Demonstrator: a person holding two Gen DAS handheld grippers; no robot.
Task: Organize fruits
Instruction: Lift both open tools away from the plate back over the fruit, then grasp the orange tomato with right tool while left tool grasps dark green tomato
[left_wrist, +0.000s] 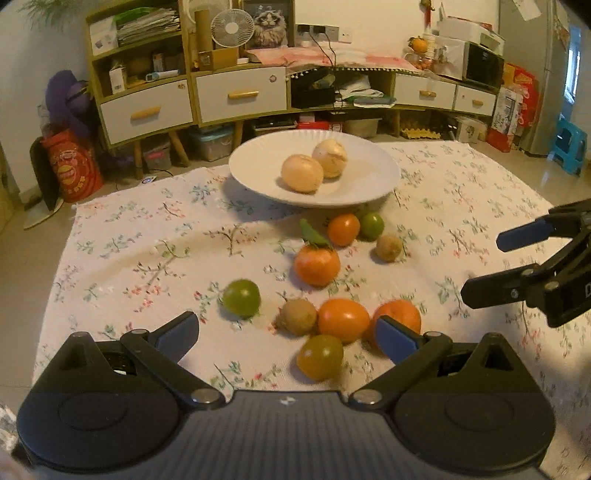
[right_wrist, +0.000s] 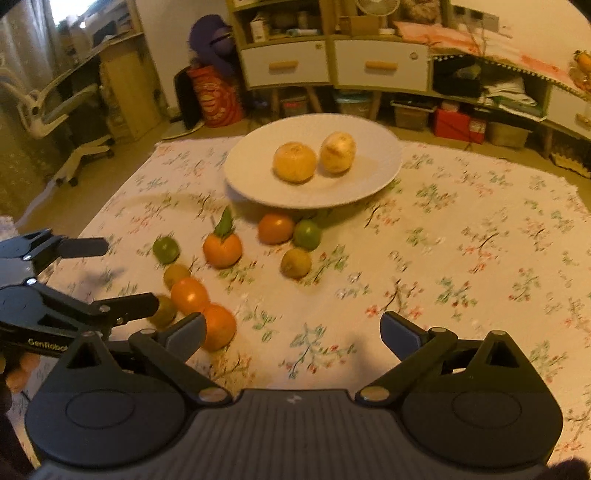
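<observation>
A white plate (left_wrist: 362, 186) (right_wrist: 251, 173) at the far side of the floral cloth holds two pale yellow round fruits (left_wrist: 301, 173). Several loose fruits lie in front of it: a leafed tangerine (left_wrist: 317, 264) (right_wrist: 222, 249), a small orange (left_wrist: 343, 229), green ones (left_wrist: 242, 298) and brown ones (left_wrist: 388, 247). My left gripper (left_wrist: 288, 336) (right_wrist: 129, 275) is open and hovers over the near cluster, with a brown fruit (left_wrist: 298, 316), an orange (left_wrist: 343, 319) and a yellow-green fruit (left_wrist: 320, 356) between its fingers, untouched. My right gripper (right_wrist: 293, 334) (left_wrist: 480, 267) is wide open over bare cloth, right of the cluster.
The floral cloth (right_wrist: 461, 258) covers a low surface whose edges drop to the floor on the left and far sides. Behind stand a drawer cabinet (left_wrist: 240, 96), a red bag (left_wrist: 72, 166), a blue stool (left_wrist: 570, 146) and an office chair (right_wrist: 62, 107).
</observation>
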